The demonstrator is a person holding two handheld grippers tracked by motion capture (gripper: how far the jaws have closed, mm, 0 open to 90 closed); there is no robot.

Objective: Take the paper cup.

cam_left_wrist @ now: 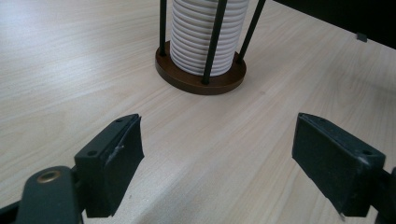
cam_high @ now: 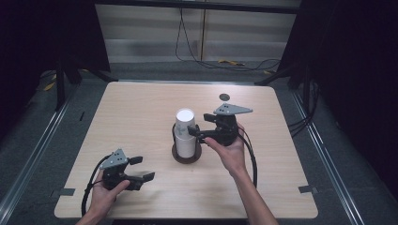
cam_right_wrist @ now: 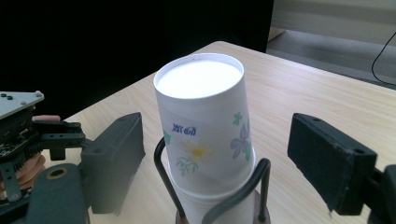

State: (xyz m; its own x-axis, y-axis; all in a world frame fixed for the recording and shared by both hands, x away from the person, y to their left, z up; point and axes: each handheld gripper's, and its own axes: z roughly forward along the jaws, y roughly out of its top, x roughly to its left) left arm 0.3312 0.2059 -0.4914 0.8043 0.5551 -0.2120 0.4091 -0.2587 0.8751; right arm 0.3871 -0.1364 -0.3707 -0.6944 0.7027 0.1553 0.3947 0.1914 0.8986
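Observation:
A stack of upturned white paper cups (cam_high: 184, 131) stands in a holder with a round brown base (cam_high: 187, 157) and thin black rods, near the middle of the table. The top cup (cam_right_wrist: 205, 126) has a flower print and blue lettering. My right gripper (cam_high: 199, 125) is level with the top of the stack, on its right side. Its jaws stand open on either side of the top cup, and the pads (cam_right_wrist: 116, 154) are clear of it. My left gripper (cam_high: 142, 168) rests near the front left of the table, open with nothing between its jaws. It faces the holder base (cam_left_wrist: 201, 79).
The light wooden table (cam_high: 141, 108) has a small dark disc (cam_high: 224, 97) near its far right edge. Cables lie on the floor beyond the table. Dark stands and metal rails flank both sides.

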